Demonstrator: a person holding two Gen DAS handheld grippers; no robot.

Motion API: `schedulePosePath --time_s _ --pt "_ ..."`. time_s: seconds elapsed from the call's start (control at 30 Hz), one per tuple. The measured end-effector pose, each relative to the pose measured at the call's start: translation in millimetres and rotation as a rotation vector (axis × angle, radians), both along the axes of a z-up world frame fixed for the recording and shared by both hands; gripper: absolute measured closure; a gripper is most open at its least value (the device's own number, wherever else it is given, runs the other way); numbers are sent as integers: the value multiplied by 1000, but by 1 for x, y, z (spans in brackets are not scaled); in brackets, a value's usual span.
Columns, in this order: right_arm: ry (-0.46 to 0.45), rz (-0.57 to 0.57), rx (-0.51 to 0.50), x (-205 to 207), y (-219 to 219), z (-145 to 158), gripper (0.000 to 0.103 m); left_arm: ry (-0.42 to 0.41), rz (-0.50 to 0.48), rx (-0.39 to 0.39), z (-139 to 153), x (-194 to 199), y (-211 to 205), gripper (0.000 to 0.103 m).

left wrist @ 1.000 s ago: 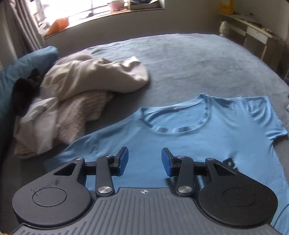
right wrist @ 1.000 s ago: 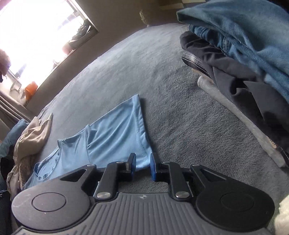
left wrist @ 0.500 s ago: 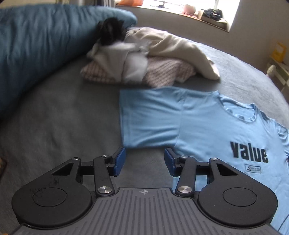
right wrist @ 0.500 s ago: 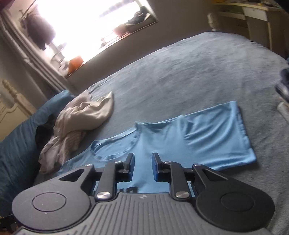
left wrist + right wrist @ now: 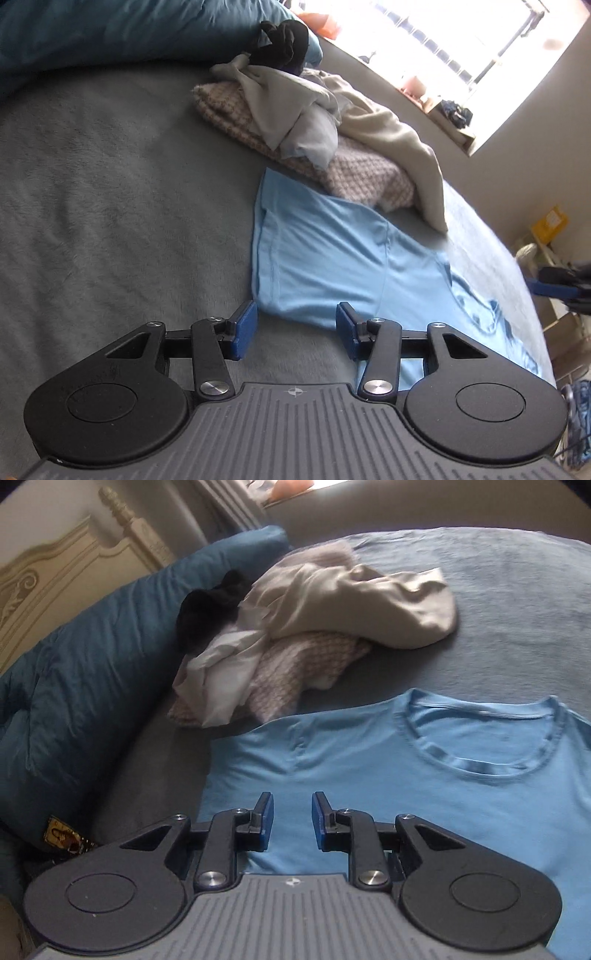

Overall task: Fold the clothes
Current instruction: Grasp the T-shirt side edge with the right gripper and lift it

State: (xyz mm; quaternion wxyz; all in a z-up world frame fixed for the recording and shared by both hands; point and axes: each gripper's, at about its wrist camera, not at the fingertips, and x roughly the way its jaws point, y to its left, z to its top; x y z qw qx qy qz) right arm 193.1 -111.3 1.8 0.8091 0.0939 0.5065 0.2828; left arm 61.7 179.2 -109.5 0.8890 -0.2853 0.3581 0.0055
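Currently the light-blue T-shirt (image 5: 424,794) lies flat, front up, on the grey bedspread (image 5: 110,184), its neckline toward the window end of the bed. One sleeve points toward the pile of unfolded clothes (image 5: 295,635), whose checked and beige pieces sit just beside the shirt's shoulder; whether they touch cannot be told.

Left gripper (image 5: 293,328): jaws stand partly apart, nothing between them. It points down at the shirt's sleeve edge, one blue pad over bare bedspread and the other over the fabric. No contact with the cloth is evident.

Right gripper (image 5: 291,821): jaws are narrowly apart and opening, with nothing clamped. It hangs over the shirt's chest on the sleeve side, below the collar. Pads are clear of the cloth.

Judged stage: the shirt is spread and no fold has been made; the likely next step is to take the sleeve side and turn it inward.

Risks noted:
- The left pads straddle the hem. Closing there could nip the plush bedspread together with the shirt, so that the lift drags the cover and wrinkles the garment.
- A pinch taking only the top layer would separate front from back and spoil the fold line.
- The pile is near. A sideways sweep of the sleeve could snag the beige garment (image 5: 399,136) or pull it onto the shirt.
- Uneven lifting between the two grippers would skew the shirt on the bed.
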Motion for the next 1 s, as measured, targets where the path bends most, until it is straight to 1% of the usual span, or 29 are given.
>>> schedulePosePath --time_s 0.13,0.2,0.23,0.33,0.4,0.5,0.57,0.63,0.67,0.7,0.77,0.8,0.83,0.87,0.9,0.93,1.0 --pt "37 138 -61 19 88 -30 78 33 0 7 -15 8 4 58" --pt "46 189 -88 27 128 -43 76 45 6 -9 -24 9 8 61" --pt "50 213 -102 31 148 -50 74 44 10 -19 -28 9 10 63" --pt "32 230 -140 42 191 -68 64 15 24 -22 -34 9 12 66" --pt "30 240 -185 48 217 -81 60 4 33 -29 -36 10 12 68" --pt "56 246 -259 54 246 -100 59 -6 48 -45 -38 12 14 69" --pt "62 249 -306 53 256 -109 58 -4 53 -30 -39 14 13 75" --pt "59 249 -338 52 262 -117 58 -7 51 8 -40 13 10 85" --pt "51 248 -344 51 264 -119 58 -10 47 27 -40 13 7 89" --pt "43 248 -347 50 264 -120 58 -15 42 45 -39 13 5 94" --pt "35 244 -344 50 262 -121 60 -25 32 80 -38 12 -1 99" --pt "32 238 -343 51 260 -121 65 -33 27 95 -36 12 -4 101" --pt "34 232 -339 53 258 -122 66 -44 23 106 -34 11 -6 101" --pt "33 225 -336 55 256 -122 74 -57 19 114 -31 10 -8 101" --pt "30 215 -336 56 252 -122 84 -70 15 122 -29 9 -10 101" --pt "33 211 -330 58 248 -123 89 -84 10 131 -26 8 -12 101" --pt "45 189 -298 61 238 -121 97 -114 -1 153 -19 6 -18 101"
